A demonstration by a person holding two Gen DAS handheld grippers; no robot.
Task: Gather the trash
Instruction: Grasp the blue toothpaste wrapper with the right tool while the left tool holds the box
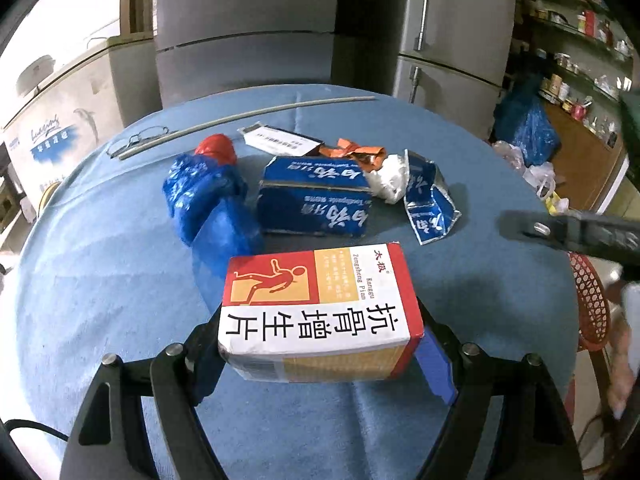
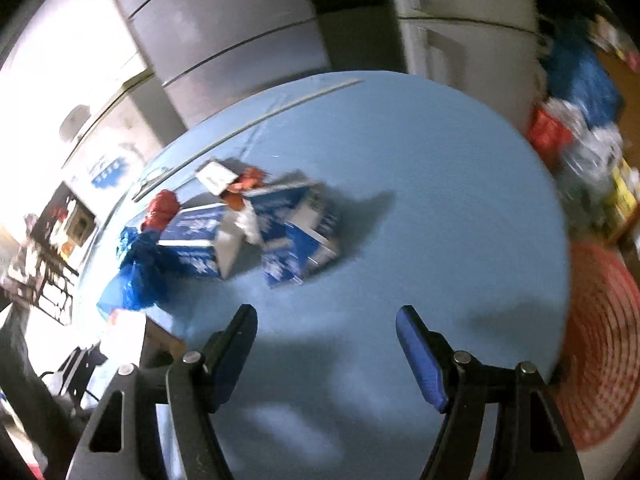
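Medicine box [image 1: 320, 312] hides left jaws' pads; right view blurred.

A home kitchen or storeroom is suggested: grey refrigerators [image 1: 452, 32] and a white chest freezer [image 1: 60, 100] are ranged behind the blue-covered desk [image 1: 100, 260], and shelves crowded with jars and tins [image 1: 580, 40] are seen at the right.

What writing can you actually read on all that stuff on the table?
"抗骨增生片", "Kangu Zengsheng Pian", "太极": red, white and orange cardboard medicine box.
Blue cardboard toothpaste box: "Toothpaste" faintly; large white characters upside down, unclear.
White paper slip: too small.
White chest freezer: cursive logo, illegible.
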